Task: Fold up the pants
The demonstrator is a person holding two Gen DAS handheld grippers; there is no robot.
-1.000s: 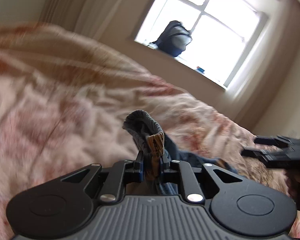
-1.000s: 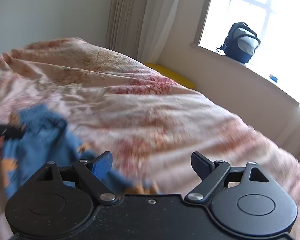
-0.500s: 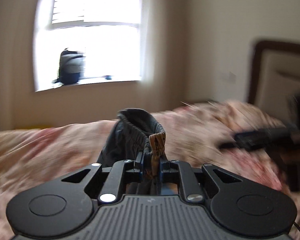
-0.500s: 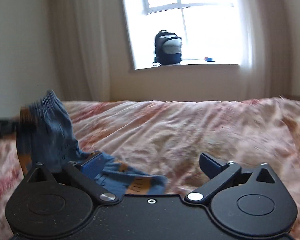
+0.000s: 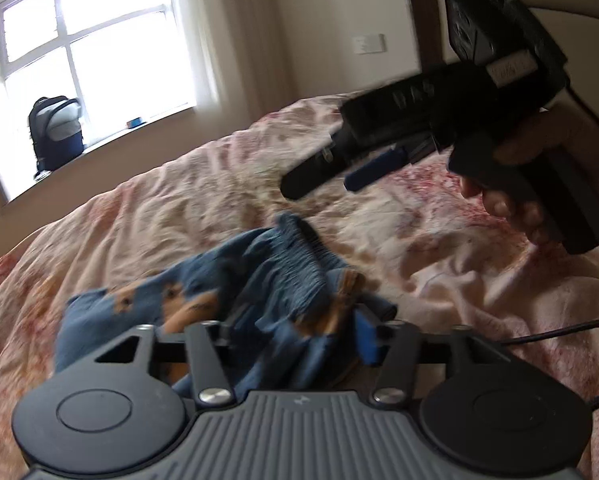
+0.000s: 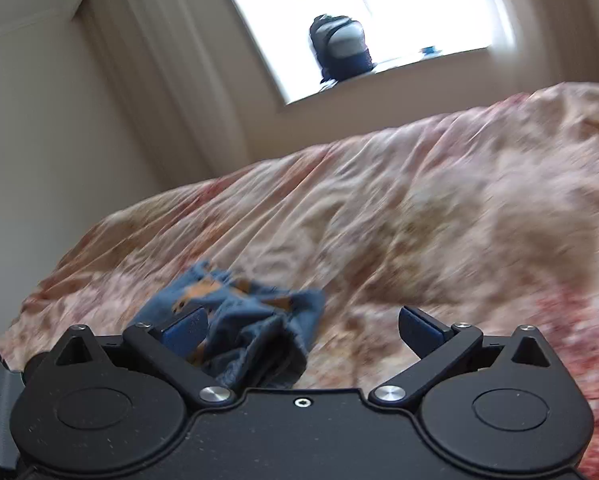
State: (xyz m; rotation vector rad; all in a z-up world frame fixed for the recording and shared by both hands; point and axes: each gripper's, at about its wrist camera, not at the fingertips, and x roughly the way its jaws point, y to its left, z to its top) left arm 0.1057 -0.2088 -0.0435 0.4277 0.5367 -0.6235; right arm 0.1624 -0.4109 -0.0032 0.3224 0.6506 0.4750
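Observation:
The pants (image 5: 235, 292) are small, blue with orange patches, and lie bunched on the floral bedspread (image 5: 439, 264). My left gripper (image 5: 299, 340) has its jaws partly apart, with the elastic waistband bunched between them; the cloth hides one finger. My right gripper (image 6: 303, 328) is open and empty, hovering just above and beside the crumpled pants (image 6: 243, 320). It also shows in the left wrist view (image 5: 331, 172), held in a hand above the bed, to the right of the pants.
A backpack (image 5: 55, 132) stands on the windowsill (image 5: 99, 148). A dark headboard (image 5: 427, 8) rises at the right. A black cable (image 5: 559, 332) lies on the bedspread. Curtains (image 6: 171, 80) hang left of the window.
My left gripper swung down from holding the pants raised and its jaws have spread; the pants now lie bunched on the bed. My right gripper moved in close above them, still open.

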